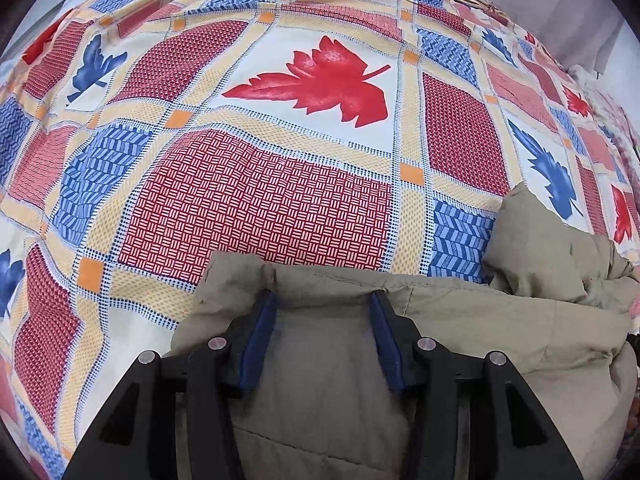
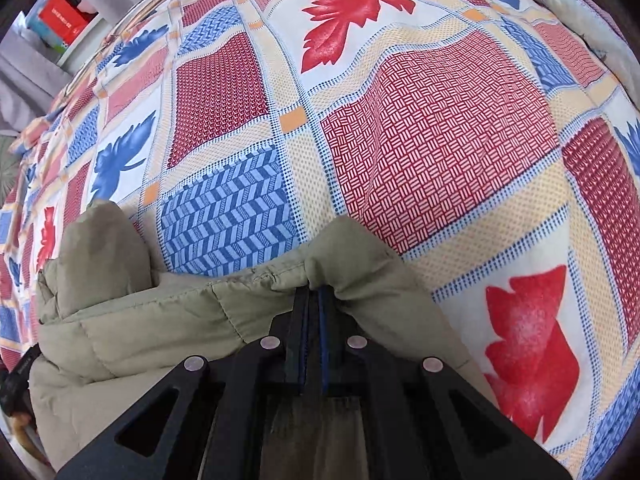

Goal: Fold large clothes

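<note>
Covering the bed is a patchwork sheet (image 1: 320,80) with an olive jacket (image 1: 460,320) lying on it. Left gripper (image 1: 323,300) fingers are standing released astride its edge; right gripper (image 2: 314,290) fingers are pinching its hem.

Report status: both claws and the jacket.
Left claw open over jacket edge. Right claw shut on jacket edge. Jacket bunched on patterned bedspread. Nothing in the way.

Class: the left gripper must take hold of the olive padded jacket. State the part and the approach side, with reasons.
Grip the stitched top hem of the jacket, coming from above with the left gripper astride it: that edge forms a firm ridge lying flat on the bedspread.
</note>
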A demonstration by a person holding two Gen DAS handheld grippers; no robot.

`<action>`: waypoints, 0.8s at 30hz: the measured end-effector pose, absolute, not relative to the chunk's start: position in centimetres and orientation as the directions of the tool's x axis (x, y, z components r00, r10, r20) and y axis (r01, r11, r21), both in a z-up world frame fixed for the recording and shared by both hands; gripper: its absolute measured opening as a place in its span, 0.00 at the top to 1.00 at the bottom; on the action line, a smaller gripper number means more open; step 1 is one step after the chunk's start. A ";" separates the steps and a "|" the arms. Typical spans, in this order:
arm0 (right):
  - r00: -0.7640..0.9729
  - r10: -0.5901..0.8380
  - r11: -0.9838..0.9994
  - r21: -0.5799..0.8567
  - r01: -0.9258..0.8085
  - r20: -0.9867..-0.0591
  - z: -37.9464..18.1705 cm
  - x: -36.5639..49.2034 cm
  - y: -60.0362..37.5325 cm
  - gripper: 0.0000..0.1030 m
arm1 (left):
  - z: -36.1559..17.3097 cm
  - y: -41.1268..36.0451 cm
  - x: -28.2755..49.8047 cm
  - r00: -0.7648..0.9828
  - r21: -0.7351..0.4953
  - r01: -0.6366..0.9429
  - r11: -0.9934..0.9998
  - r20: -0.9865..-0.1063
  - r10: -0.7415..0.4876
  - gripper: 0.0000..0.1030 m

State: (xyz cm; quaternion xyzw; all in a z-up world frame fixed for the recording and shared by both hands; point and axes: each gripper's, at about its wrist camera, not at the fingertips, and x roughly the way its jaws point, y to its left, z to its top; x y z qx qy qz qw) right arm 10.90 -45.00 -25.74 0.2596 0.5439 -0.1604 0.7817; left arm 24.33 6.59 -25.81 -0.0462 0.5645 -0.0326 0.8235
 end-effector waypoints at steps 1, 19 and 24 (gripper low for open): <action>0.351 0.030 0.815 0.227 0.533 -0.936 -25.5 10.8 -45.0 0.98 | -25.4 6.6 24.2 0.360 -0.104 -0.001 0.995 -0.928 -0.096 0.39; 0.387 0.068 0.808 0.278 0.519 -0.920 -17.6 4.9 -38.3 0.52 | -19.9 9.4 17.2 0.314 -0.067 -0.007 0.998 -0.947 -0.061 0.00; 0.384 0.130 0.800 0.326 0.503 -0.914 -16.5 3.1 -35.1 0.41 | -19.3 10.1 15.1 0.296 -0.072 0.010 0.997 -0.952 -0.072 0.00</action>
